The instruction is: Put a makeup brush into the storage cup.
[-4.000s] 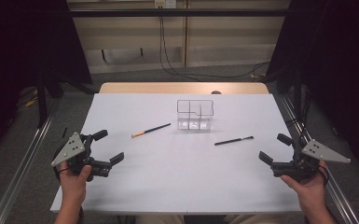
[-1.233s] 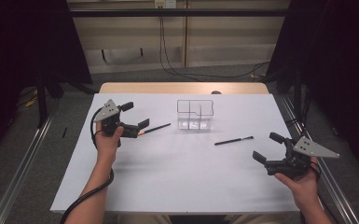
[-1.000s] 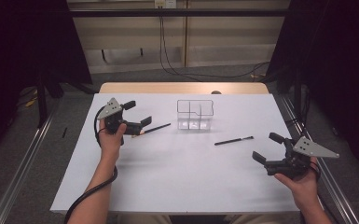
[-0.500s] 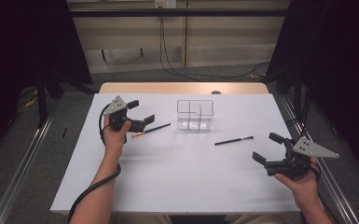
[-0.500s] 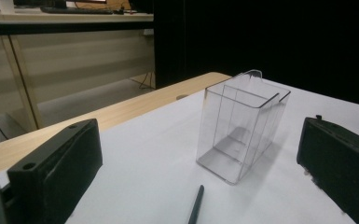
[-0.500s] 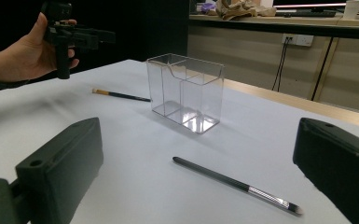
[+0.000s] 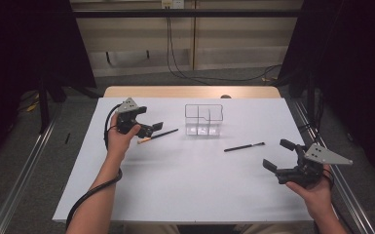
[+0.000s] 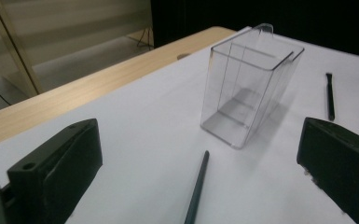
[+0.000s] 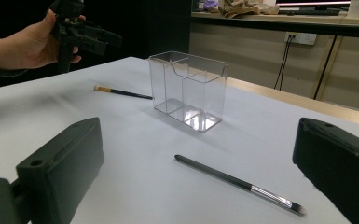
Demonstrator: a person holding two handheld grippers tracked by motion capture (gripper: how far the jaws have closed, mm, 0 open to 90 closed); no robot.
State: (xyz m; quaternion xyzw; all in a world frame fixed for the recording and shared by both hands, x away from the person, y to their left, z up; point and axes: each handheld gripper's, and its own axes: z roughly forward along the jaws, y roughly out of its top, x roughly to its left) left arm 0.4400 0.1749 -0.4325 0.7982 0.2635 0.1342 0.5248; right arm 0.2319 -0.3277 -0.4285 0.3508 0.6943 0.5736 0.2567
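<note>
In the high view, the left gripper (image 7: 146, 127) sits left of centre, its jaws spread wide over the tan-tipped end of the left brush (image 7: 158, 135), which lies flat on the white table (image 7: 185, 185). I cannot tell whether a jaw touches it. Just right of the brush tip stands the clear organizer (image 7: 203, 119), upright at upper centre, close to the table's far wooden edge. The right brush (image 7: 244, 146) lies right of centre, apart from the organizer. The right gripper (image 7: 280, 157) hovers at lower right near the table's right edge, jaws wide and empty. The lower middle of the table lies bare between the two forearms.

In the left gripper view, the two black jaws stand far apart at the lower corners. The left brush (image 8: 196, 187) runs up from the bottom centre between them, and the clear organizer (image 8: 249, 84) stands just beyond its tip. The right brush (image 8: 329, 95) lies at the right edge.

In the right gripper view, the jaws are wide at the lower corners. The right brush (image 9: 238, 184) lies between them, the clear organizer (image 9: 189, 89) behind it at centre. The left brush (image 9: 121, 92) rests further left, under the left gripper (image 9: 91, 35) at upper left.
</note>
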